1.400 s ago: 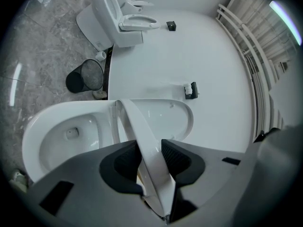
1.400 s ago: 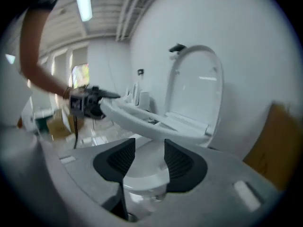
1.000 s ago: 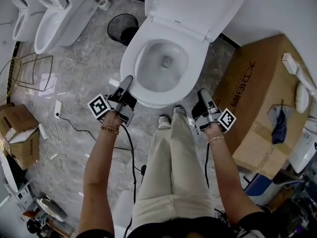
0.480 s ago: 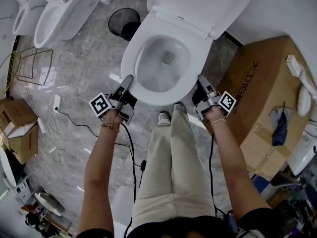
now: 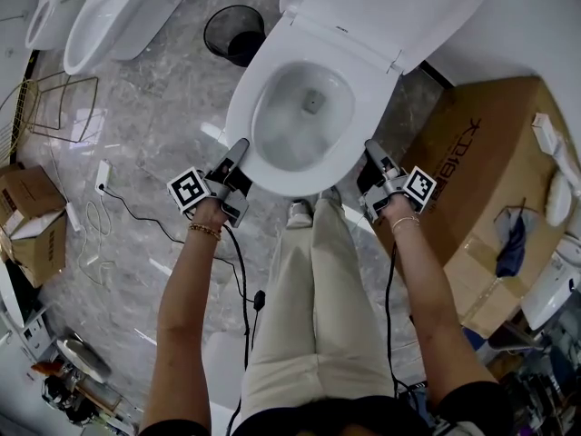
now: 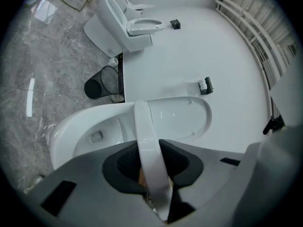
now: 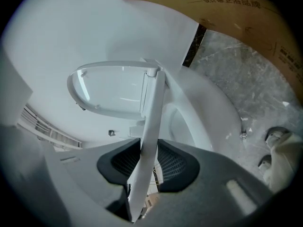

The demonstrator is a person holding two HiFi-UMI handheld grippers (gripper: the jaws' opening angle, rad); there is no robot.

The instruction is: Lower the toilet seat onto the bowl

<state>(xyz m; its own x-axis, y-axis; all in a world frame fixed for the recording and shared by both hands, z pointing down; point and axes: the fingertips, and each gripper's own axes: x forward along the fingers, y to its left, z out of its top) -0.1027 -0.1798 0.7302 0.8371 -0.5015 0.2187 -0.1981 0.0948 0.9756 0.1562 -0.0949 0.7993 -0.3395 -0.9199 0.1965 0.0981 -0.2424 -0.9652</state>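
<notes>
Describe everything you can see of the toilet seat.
The toilet seat is a glossy white ring, plastic by its look, hinged at the back beneath the raised lid. Both gripper views show it edge-on as a thin curved band, seemingly tilted between lid and bowl, not yet flat on the rim. The left hand-held gripper and the right hand-held gripper each have one side of it between their pads, with the jaws closing on it.

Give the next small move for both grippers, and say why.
Probably ease the thin glossy white toilet seat down toward the white ceramic bowl: left gripper and right gripper are closing on its side edges, and whether it already rests there is unclear.
</notes>
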